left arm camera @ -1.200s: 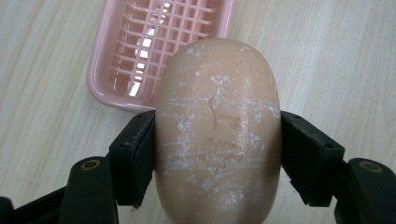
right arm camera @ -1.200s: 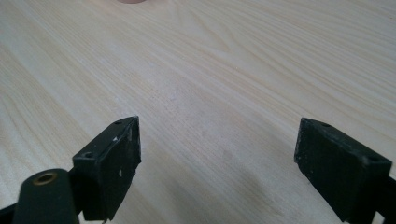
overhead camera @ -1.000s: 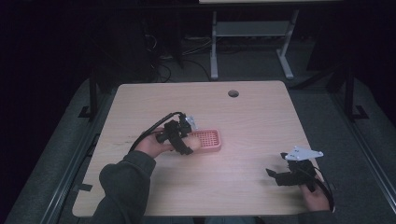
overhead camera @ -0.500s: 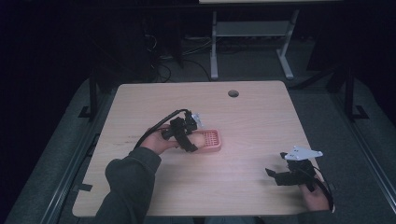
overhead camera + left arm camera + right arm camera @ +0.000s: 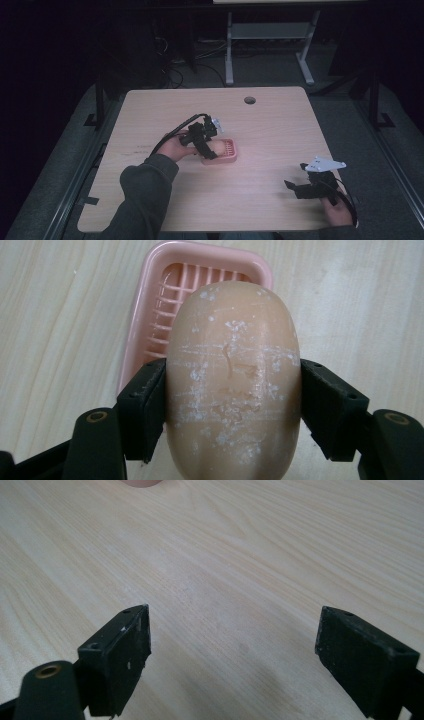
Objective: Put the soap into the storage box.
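Observation:
A tan oval bar of soap [image 5: 232, 385] with white scuffs is clamped between the jaws of my left gripper [image 5: 232, 400]. It hangs over the near end of a pink ribbed soap dish [image 5: 192, 300]. From above, the left gripper [image 5: 209, 145] is at the left end of the soap dish [image 5: 225, 152] in the middle of the table, and the soap [image 5: 218, 146] peeks out beside it. My right gripper [image 5: 296, 188] rests near the table's front right, open, with bare wood between its jaws [image 5: 235, 665].
The light wooden table [image 5: 270, 130] has a round cable hole [image 5: 249, 100] near its far edge. A metal frame stand [image 5: 270, 45] and cables sit on the dark floor beyond. A pink edge [image 5: 142, 482] touches the top of the right gripper view.
My left gripper has moved right with the soap, coming over the soap dish's left end. The right gripper has stayed put.

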Available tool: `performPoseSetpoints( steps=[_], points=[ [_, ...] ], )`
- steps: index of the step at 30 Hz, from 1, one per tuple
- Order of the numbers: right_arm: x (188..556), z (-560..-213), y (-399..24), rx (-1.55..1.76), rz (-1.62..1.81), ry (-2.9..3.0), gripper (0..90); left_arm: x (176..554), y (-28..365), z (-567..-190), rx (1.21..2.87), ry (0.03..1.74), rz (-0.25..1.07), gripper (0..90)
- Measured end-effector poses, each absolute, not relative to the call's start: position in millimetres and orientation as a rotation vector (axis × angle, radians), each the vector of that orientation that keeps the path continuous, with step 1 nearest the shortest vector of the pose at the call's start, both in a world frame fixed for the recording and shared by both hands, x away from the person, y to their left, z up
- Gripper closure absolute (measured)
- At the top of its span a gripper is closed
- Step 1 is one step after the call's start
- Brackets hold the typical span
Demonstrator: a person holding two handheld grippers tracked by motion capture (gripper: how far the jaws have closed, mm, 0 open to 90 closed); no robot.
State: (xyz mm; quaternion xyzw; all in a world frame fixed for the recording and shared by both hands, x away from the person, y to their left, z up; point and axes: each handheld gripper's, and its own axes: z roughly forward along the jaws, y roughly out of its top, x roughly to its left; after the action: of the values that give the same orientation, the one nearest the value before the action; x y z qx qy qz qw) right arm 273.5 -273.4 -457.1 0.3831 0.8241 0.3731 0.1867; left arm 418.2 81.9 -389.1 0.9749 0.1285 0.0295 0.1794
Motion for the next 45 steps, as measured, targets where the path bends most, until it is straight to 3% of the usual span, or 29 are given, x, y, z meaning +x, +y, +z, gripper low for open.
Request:
performPoseSetpoints(
  steps=[45],
  points=[
    [274, -458, -274, 1.094, 1.055, 2.326, 14.1, 443, 66, -412, 2.746, 0.408, 0.031, 32.2]
  ],
)
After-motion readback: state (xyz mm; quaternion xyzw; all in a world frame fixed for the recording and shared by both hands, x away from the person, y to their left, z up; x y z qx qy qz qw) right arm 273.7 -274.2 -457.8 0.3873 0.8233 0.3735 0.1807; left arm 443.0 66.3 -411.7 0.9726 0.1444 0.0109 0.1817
